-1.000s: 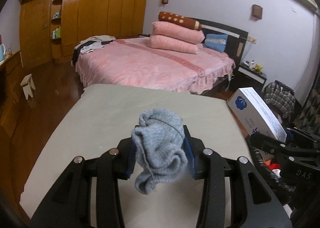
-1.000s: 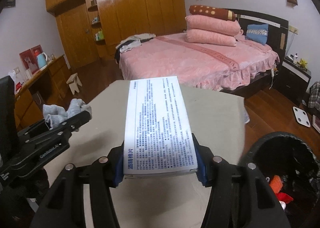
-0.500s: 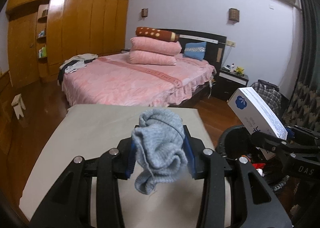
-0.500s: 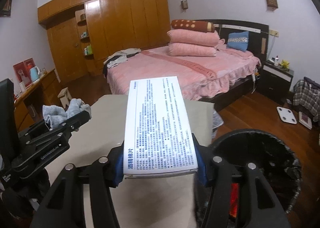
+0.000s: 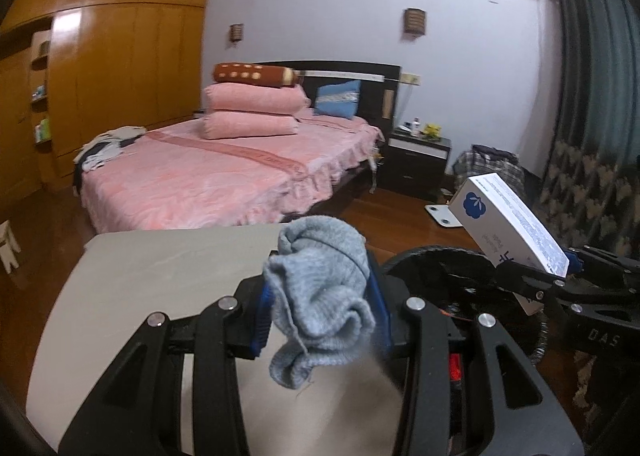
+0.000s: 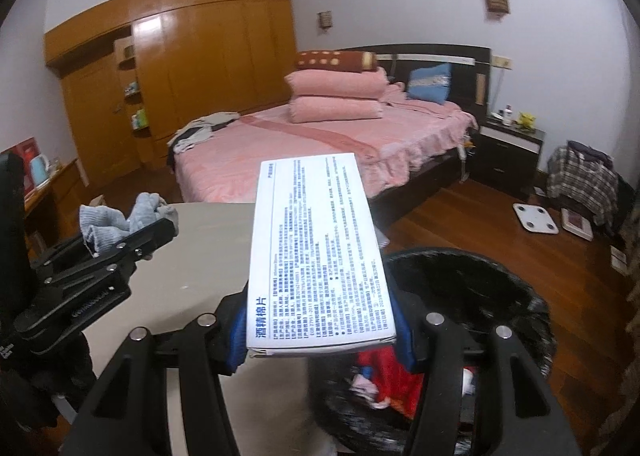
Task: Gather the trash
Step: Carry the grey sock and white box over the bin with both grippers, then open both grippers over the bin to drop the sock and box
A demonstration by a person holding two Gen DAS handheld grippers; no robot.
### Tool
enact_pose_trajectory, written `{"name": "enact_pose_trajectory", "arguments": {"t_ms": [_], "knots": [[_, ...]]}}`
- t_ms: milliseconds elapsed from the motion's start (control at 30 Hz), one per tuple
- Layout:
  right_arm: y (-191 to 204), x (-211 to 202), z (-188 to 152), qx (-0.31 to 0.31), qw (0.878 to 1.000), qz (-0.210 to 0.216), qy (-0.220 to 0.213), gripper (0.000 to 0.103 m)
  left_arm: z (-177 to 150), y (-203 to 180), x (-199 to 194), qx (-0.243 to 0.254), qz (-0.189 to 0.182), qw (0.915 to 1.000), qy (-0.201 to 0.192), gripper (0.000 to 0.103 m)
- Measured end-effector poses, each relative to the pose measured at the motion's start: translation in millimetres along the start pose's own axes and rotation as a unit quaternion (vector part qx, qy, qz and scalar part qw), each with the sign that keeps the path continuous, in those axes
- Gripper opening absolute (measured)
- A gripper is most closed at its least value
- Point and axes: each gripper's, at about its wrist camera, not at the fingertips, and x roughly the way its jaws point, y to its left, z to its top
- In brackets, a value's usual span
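Left gripper (image 5: 320, 308): black, angular linkage arms with round silver rivets and blue pads. Its jaws are closed to a moderate gap on a grey sock (image 5: 320, 296), a soft ribbed knit bunched into a rounded wad, with one loose fold hanging below the pads. Relative to the trash bin (image 5: 448, 276), the sock sits just to the left, over the edge of the table (image 5: 140, 276), a flat, matte, beige slab with rounded corners.

Right gripper (image 6: 320, 332): same black frame and blue pads, jaws set wider and clamped on the near end of a white box (image 6: 316, 248). The box is a long, flat cardboard carton with crisp edges, its top face covered in fine blue print; in the left wrist view its end face carries a round blue emblem. It projects forward, tilted upward, above the left part of the bin's rim.

Trash bin: round, lined with glossy, crinkled black plastic film (image 6: 500, 296); red and pale scraps (image 6: 384, 376) lie inside. It stands on dark polished wood flooring (image 6: 480, 216), just right of the table.

Beyond the bin: a bed (image 6: 300, 152) with a pink, ruffled, textured cover and stacked pink rolled bolsters.
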Motion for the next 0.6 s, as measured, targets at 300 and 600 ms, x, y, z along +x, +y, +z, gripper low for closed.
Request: {"name": "enact_pose_trajectory", "arguments": {"t_ms": [300,600], "knots": [[-65.3,-3.0,-10.1,0.033,0.998,-0.053,0.008,0.056,-1.8,-60.6,36.9,0.044,-0.061,0.9971,0.011,0.039],[-120.4,9.7,-18.0,0.050,0.995,-0.087,0.022,0.056,-5.0,-99.8,87.6,0.063,-0.092,0.9930,0.038,0.040]]}}
